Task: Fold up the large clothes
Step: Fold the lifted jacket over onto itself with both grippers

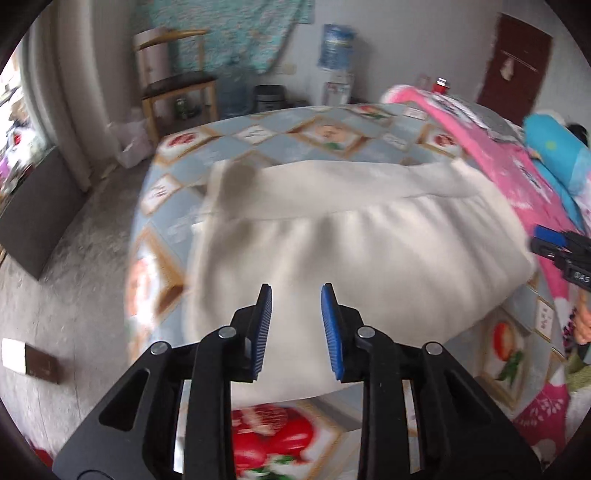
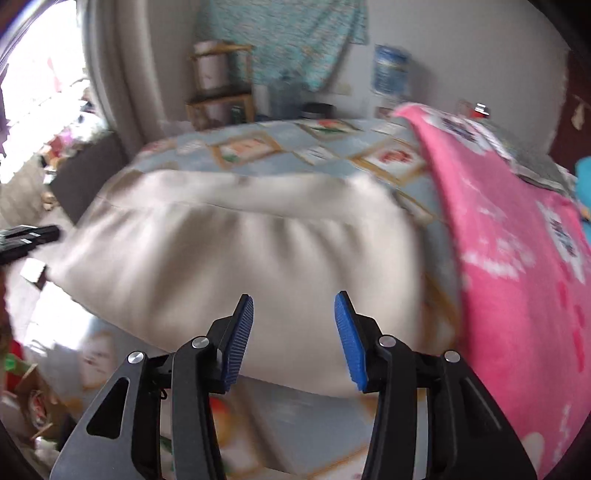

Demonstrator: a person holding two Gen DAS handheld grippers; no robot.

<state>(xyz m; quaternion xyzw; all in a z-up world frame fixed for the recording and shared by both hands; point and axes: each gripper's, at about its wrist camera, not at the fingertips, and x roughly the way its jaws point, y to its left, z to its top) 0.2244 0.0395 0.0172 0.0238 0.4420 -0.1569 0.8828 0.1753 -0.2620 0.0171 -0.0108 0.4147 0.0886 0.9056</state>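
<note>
A cream-white garment, folded over on itself, lies on a bed covered with a pale blue sheet printed with framed fruit pictures. The left tool hangs above the garment's near edge, its blue-padded fingers apart with nothing between them; only the cloth below shows through the gap. The right tool hangs over the same near edge further to the right, its fingers set wider and likewise empty. Neither tool's pads press on the fabric. A fold line runs across the garment's far part, and soft creases fan down from it toward the tools. A pink blanket lies along the bed's right side, just beside the garment, with a turquoise pillow beyond it. Behind the bed stand a wooden chair, a water dispenser and a dark red door. A patterned turquoise cloth hangs on the far wall. Both views are smeared by motion blur.
</note>
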